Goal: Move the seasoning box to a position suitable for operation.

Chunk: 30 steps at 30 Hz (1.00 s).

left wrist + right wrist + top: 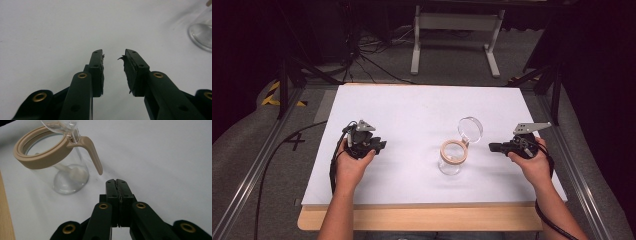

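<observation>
Glass jar standing open between two idle grippers

The left gripper (113, 58) is resting with its fingers spread, nothing between them; the right gripper (116, 182) is holding its fingers pressed together, empty. Just beyond the right fingertips, slightly to one side, the glass jar (62, 170) is standing upright, its tan-rimmed lid (470, 128) hanging open.
</observation>
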### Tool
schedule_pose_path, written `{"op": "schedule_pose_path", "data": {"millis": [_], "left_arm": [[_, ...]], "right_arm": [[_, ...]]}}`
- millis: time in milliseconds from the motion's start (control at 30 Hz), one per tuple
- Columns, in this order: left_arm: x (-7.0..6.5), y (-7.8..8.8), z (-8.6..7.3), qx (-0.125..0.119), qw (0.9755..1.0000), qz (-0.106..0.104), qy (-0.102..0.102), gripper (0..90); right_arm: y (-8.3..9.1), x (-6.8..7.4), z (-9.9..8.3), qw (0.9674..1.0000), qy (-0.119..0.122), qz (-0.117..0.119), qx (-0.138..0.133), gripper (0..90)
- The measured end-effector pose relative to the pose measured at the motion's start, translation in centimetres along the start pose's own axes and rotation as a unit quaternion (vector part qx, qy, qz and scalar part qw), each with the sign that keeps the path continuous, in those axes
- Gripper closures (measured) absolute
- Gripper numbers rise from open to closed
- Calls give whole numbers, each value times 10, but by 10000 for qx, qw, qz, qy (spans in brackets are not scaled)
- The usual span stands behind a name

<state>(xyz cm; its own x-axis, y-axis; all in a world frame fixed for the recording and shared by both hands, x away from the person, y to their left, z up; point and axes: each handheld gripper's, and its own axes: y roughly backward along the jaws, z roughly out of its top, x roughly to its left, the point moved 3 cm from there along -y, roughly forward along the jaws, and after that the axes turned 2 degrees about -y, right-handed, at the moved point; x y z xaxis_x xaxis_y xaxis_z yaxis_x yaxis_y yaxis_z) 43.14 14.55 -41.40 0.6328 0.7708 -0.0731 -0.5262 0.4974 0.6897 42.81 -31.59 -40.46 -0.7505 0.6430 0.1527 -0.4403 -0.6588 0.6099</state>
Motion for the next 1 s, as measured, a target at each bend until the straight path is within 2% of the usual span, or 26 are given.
{"op": "schedule_pose_path", "data": {"millis": [133, 200, 267, 400, 500, 600, 700, 867, 933, 967, 1000], "left_arm": [[-12, 1, 7, 51, 9997, -220, -55, 682], [-17, 1, 10, -85, 9995, -287, -53, 684], [-22, 2, 14, -71, 9995, -242, -172, 693], [-34, -1, 19, -101, 9990, -373, -240, 742], [-44, -9, 24, 96, 9984, -202, -511, 745], [-55, -15, 29, 74, 9970, -202, -748, 705], [-66, -22, 34, 143, 9958, -469, -777, 728], [-76, -32, 39, 102, 9953, -539, -795, 743], [-81, -38, 43, 12, 9940, -532, -960, 748], [-81, -40, 44, 71, 9930, -631, -1001, 754], [-82, -44, 45, 116, 9917, -842, -962, 772]], "right_arm": [[5, 2, 3, 10000, 19, 37, -64, 894], [5, 3, 3, 10000, 40, 45, -71, 894], [5, 4, 3, 10000, 62, 41, -67, 894], [7, 5, 3, 9999, 64, 45, -74, 893], [11, 7, 4, 9999, 78, 28, -83, 893], [14, 11, 4, 9999, 122, 37, -112, 892], [17, 14, 3, 9998, 151, 24, -108, 892], [22, 16, -2, 9998, 161, -28, -79, 892], [25, 17, -5, 9999, 138, -48, -61, 892], [27, 17, -7, 9998, 151, -72, -70, 891], [28, 17, -8, 9998, 137, -82, -72, 892]]}}
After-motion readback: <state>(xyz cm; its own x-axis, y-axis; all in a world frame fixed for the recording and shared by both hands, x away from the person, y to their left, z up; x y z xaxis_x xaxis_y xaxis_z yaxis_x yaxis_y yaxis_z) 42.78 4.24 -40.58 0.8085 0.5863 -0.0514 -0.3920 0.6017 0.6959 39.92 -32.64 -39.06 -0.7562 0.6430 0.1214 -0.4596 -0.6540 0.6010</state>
